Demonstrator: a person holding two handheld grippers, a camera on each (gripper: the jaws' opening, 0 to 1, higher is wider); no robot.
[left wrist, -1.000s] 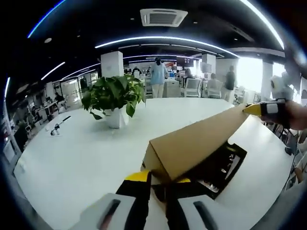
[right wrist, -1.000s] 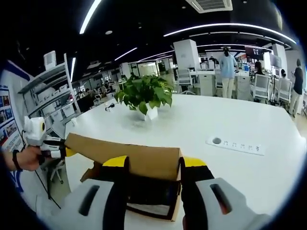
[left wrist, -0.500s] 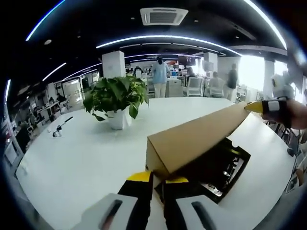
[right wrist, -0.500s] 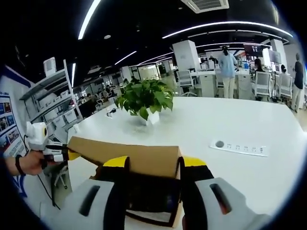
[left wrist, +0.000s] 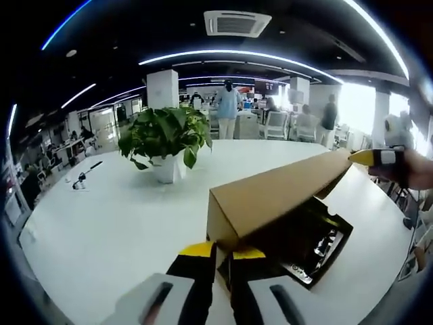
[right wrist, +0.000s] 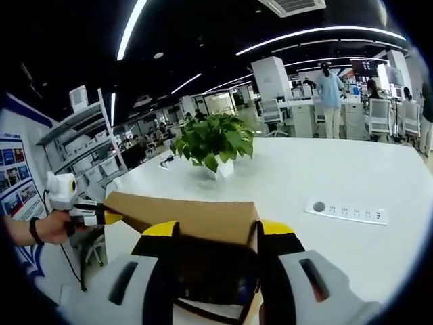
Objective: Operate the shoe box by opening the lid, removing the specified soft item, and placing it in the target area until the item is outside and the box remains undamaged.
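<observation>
- Left hand-held gripper (left wrist: 215, 256) at bottom centre of the left gripper view: yellow-tipped black jaws narrowed, pinching the near corner of the cardboard lid (left wrist: 270, 200).
- Right hand-held gripper (right wrist: 211, 233) at the bottom of the right gripper view: jaws spread wide, one to each side of the lid's end; cannot tell whether gripping.
- Lid: plain brown matte cardboard, long and rectangular, raised at a tilt above the shoe box (left wrist: 314, 240).
- Shoe box at lower right of the left gripper view: dark interior, contents dark with small glints, not identifiable.
- Tabletop (left wrist: 101, 223): smooth, white, rounded edge.
- Potted plant (left wrist: 164, 139) in a white pot, upper left of centre, well apart from the box.
- White socket strip (right wrist: 346, 212) flush in the surface, right of the right gripper view.
</observation>
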